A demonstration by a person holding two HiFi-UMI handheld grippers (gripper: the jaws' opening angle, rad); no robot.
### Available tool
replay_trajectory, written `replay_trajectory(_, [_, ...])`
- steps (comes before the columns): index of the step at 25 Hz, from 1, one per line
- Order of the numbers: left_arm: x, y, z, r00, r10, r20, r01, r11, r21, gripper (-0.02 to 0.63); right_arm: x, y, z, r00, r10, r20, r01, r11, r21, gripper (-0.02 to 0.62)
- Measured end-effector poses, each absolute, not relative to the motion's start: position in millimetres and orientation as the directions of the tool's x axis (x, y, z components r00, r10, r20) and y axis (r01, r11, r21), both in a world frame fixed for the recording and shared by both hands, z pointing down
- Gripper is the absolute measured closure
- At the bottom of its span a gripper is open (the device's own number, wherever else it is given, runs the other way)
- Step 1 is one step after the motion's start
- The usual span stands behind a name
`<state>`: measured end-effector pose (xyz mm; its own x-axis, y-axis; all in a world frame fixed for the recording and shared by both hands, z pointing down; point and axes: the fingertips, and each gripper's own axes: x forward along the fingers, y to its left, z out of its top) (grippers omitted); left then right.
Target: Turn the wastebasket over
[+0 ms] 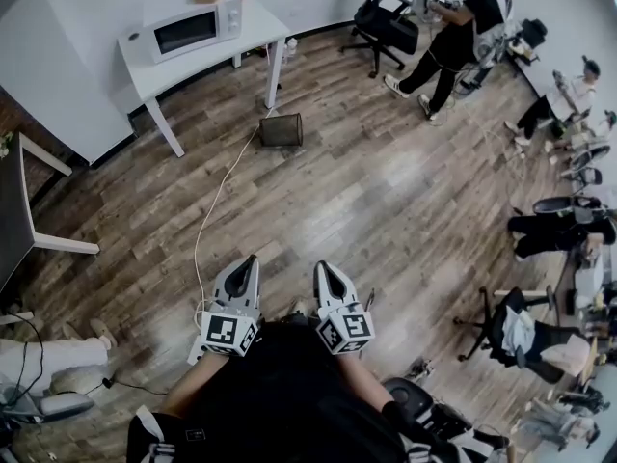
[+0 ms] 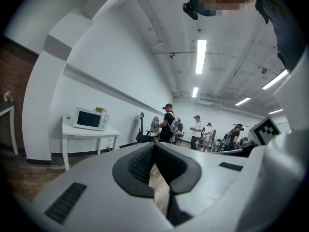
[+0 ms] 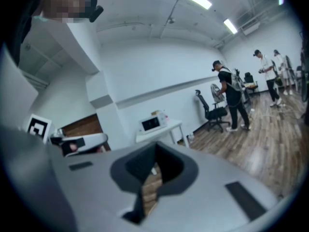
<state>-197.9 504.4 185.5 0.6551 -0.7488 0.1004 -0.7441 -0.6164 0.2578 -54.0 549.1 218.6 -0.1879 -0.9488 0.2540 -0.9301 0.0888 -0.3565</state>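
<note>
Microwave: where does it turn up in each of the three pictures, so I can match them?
Head view: the microwave is at upper left, on a white table.
Left gripper view: the microwave is left of the middle, on that table.
Right gripper view: the microwave is small, near the centre.
Shared landmark: the white table under it.

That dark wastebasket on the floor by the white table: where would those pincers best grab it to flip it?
Probably by its thin rim, one jaw inside and one outside: the wastebasket body looks too wide for the jaws. Come across the open floor on its near side; the white table stands behind it. Which end is open I cannot tell.
</note>
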Motion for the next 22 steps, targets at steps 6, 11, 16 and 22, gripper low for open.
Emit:
replay_trajectory(6, [-221.9,494.5,188.0,0.667,-0.739,0.095,-0.733,-0.629,0.257,0.572,-82.2,542.9,222.3,-0.173,-0.95,0.259,-0.936,0.077,-0.343,0.563])
replay_trajectory(11, [-236.7,486.0,186.1,0.679,-0.729,0.086,-0.723,-0.644,0.25,0.572,-100.4,535.7,223.9,-0.167,-0.948,0.27,-0.941,0.071,-0.331,0.563])
replay_trajectory(16, [-241.5,477.7,188.8,0.673,-0.734,0.092,-0.727,-0.634,0.264,0.572,-104.6,525.9,227.6,-0.173,-0.947,0.272,-0.94,0.076,-0.333,0.563])
replay_trajectory(22, [-223.6,458.3,198.1,0.666,-0.74,0.098,-0.734,-0.627,0.259,0.572,-93.0,496.8,229.3,-0.189,-0.95,0.247,-0.932,0.095,-0.35,0.563])
